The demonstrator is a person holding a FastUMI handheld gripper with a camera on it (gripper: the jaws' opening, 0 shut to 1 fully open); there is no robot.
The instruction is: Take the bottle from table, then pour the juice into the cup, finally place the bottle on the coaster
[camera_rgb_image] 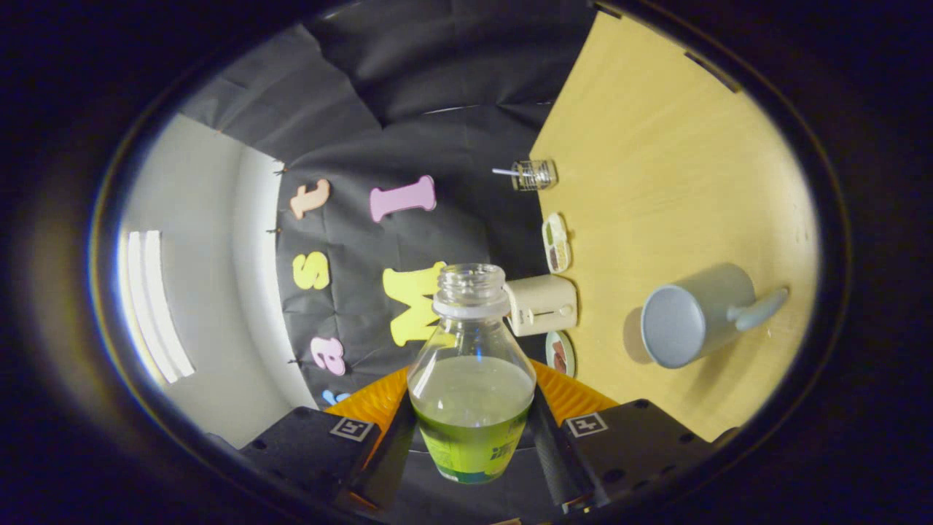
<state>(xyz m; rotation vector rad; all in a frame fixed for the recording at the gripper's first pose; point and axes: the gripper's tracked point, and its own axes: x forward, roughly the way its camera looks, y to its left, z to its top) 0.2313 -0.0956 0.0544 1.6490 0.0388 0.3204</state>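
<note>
Claw [472,437] is clamped on the clear plastic bottle w/ green juice [471,379], both fingers [386,452] pressing its lower body, cap off. View is rolled sideways, so you're tipping already. Grey handled cup [696,317] stands on the light wood bench [678,168], well apart from the bottle mouth, which points past it. Bring the neck over the cup's rim first, then add roll slowly; juice looks approx half full, so prob no spill yet. Keep grip firm. Can't make out the coaster. White toaster [541,305] sits just beyond the bottle; steer clear of it.
</note>
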